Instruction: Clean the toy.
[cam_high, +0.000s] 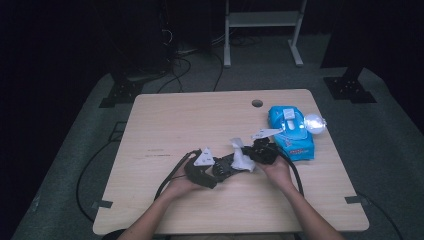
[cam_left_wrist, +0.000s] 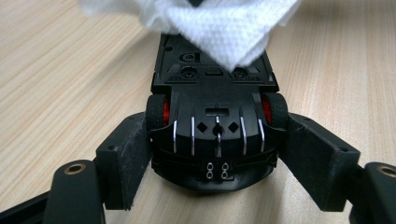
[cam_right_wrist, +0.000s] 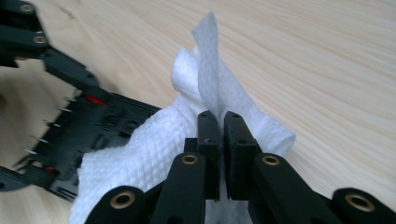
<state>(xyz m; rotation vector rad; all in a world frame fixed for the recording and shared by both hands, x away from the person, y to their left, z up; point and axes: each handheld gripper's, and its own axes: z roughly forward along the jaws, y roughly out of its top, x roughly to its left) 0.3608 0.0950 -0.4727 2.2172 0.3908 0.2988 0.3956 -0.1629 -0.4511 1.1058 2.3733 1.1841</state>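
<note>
Two grippers are found at work near the front of the table (cam_high: 150, 125), each held in one of the person's hands. A black toy car (cam_left_wrist: 212, 135), turned underside up, is seen clamped across its width between the jaws of the left gripper (cam_left_wrist: 212, 154), the pads bearing on both flanks beside the red-hubbed wheels. The car is judged light and rigid, with a hard, rather slippery plastic shell; small chrome fins and thin underside details look breakable, so the hold is best kept on the solid sides, as at present, and not on the wheels or trim.

Just beyond, a white wipe (cam_right_wrist: 187, 140) is pinched between the jaws of the right gripper (cam_right_wrist: 222, 128), which are pressed together on a fold of it. The wipe is draped onto the car's underside. It is soft, limp and very light, and is judged likely to bunch or slip free unless gripped through a doubled fold. In the high view the same pairing is seen at mid-table.

Farther off, toward the right edge, a blue pack of wipes (cam_high: 292, 132) lies flat, well apart from the car. A round cable hole (cam_high: 257, 103) is noted near the far edge.
</note>
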